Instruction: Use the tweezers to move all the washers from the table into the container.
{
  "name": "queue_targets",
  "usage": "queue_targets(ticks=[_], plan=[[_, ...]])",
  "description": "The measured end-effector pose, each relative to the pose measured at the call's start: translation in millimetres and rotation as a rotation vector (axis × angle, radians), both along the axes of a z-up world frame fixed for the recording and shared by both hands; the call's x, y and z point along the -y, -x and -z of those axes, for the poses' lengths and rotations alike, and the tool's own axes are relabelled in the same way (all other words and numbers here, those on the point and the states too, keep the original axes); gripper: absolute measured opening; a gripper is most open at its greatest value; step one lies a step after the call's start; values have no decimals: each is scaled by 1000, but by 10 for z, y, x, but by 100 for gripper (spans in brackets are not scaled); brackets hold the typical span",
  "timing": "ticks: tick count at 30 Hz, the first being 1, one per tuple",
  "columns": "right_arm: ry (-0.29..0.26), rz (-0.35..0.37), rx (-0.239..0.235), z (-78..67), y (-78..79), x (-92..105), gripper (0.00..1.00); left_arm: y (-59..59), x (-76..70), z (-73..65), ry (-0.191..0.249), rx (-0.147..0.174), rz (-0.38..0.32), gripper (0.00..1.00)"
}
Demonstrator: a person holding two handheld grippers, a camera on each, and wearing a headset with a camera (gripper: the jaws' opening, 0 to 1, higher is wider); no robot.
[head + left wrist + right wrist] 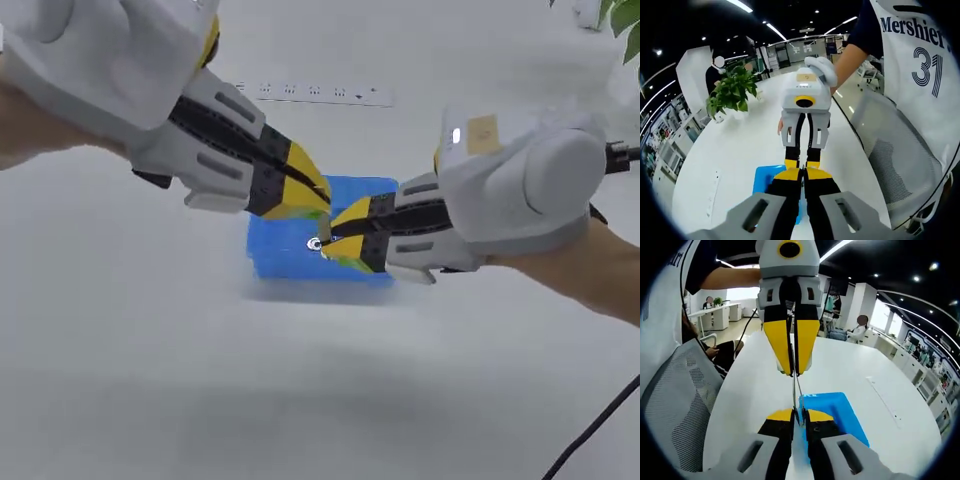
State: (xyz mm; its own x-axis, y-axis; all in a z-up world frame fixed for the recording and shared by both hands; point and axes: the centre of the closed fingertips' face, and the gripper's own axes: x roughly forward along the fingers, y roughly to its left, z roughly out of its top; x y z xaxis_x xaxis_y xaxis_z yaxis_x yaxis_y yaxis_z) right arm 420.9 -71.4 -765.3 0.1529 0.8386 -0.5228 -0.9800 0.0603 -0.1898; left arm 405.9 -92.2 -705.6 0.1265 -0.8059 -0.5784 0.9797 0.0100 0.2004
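Over the blue container the two grippers meet tip to tip. My left gripper reaches in from the upper left and my right gripper from the right. In the right gripper view thin metal tweezers run from the shut yellow jaws of the left gripper down into the shut jaws of the right gripper, beside the container. A small silver washer shows at the tips above the container; whether the tweezers grip it is unclear. The left gripper view shows its own jaws touching the right gripper.
The white table spreads widely around the container. A white power strip lies at the back, a plant stands at the far side, and a black cable crosses the front right corner. A mesh chair stands behind.
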Motion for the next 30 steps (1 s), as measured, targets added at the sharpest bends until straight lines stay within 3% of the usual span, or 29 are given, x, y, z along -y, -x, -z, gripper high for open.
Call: queue_targets(ticks=[7,11,12,15,24,30], plan=[[-8,16,17,-58,-246,-21,10,-182,-7,-88,-4,26,6,6],[2,22,20,-5,-349,-42,10,-241,-5,-17,-10,26,1,6],[6,22,17,26,-379,-49,10,-346,-38,44,-11,23,-2,6],[17,20,9,107,-437,-64,10,-432,-47,132,-25,22,-4,6],[60,31,-30,433,-641,-67,10,-707,-50,439,-19,-37,-53,6],[83,34,-74,669,-687,-48,10,-791,-44,659,-17,-83,-72,6]])
